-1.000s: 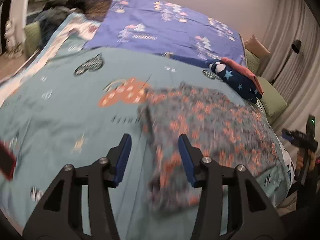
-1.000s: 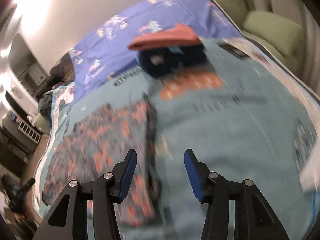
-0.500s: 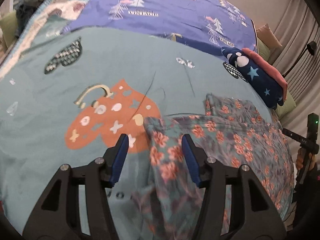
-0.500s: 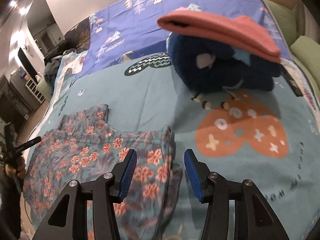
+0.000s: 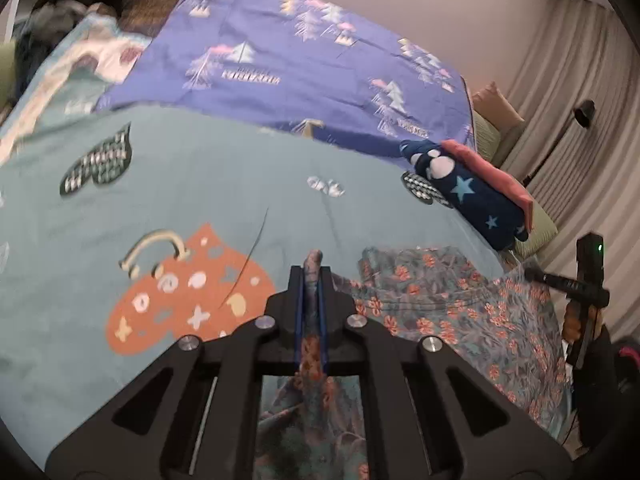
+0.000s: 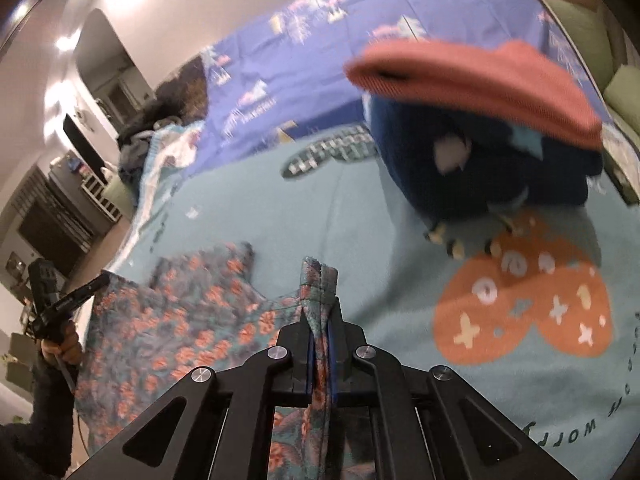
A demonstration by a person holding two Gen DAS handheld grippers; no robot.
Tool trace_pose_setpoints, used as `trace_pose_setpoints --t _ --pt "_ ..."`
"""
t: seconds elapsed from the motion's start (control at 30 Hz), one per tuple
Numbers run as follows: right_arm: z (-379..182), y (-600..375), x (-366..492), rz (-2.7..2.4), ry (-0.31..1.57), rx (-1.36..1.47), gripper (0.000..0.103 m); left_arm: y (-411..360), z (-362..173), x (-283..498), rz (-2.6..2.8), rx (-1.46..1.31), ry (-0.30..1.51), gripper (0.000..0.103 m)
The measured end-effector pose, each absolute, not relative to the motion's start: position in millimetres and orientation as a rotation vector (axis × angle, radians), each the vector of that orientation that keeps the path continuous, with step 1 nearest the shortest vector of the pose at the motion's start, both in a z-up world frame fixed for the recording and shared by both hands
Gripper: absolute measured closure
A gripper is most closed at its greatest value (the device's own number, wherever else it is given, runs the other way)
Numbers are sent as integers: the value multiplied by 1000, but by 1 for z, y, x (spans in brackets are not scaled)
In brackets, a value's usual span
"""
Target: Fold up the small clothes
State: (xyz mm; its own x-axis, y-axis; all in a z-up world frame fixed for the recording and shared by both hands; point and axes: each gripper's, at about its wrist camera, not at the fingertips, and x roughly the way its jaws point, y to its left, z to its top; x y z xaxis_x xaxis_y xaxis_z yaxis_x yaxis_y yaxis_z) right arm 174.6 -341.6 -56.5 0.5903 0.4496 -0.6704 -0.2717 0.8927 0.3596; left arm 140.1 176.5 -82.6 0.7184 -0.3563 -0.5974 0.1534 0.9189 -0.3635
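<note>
A small floral garment (image 5: 452,312), teal with orange flowers, lies spread on the teal bedspread (image 5: 200,184). My left gripper (image 5: 313,280) is shut on one edge of it, with a fold of cloth sticking up between the jaws. In the right wrist view the same floral garment (image 6: 188,320) lies to the left, and my right gripper (image 6: 320,288) is shut on another pinched edge of it. Each gripper shows at the edge of the other's view.
A folded stack, a navy star-print piece (image 5: 472,196) under a coral one (image 5: 492,172), sits at the bed's right side; it looms close in the right wrist view (image 6: 480,92). A purple quilt (image 5: 300,64) covers the far bed. Green cushions (image 5: 536,228) and curtains lie beyond.
Both grippers were open over the garment's edge half a second ago. Both have now closed on the floral fabric and pinch it up from the bedspread.
</note>
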Motion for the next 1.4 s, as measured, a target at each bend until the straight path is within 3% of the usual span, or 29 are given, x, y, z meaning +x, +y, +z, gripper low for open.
trace_pose_setpoints --t 0.3,0.53,0.67,0.83,1.0,1.13,1.23,1.4 --pt "-34 -341 196 411 760 266 99 178 -60 151 -195 -239 623 96" --pt "-103 -326 249 294 1028 192 91 184 -122 195 -95 -237 824 96" --pt "-86 -342 219 246 978 225 86 190 -121 174 -74 -253 831 95" --pt "-49 -368 134 303 901 252 79 200 -87 104 -126 -299 739 71" --pt "-57 -384 47 355 927 295 78 194 -86 27 -209 -336 751 67" --pt "-77 -378 -4 446 965 300 66 187 -95 -18 -309 -365 791 64" --pt "-82 -373 -9 457 954 278 60 178 -101 -34 -383 -340 820 56" --pt "-82 -371 12 501 922 282 58 162 -113 -35 -393 -299 860 55"
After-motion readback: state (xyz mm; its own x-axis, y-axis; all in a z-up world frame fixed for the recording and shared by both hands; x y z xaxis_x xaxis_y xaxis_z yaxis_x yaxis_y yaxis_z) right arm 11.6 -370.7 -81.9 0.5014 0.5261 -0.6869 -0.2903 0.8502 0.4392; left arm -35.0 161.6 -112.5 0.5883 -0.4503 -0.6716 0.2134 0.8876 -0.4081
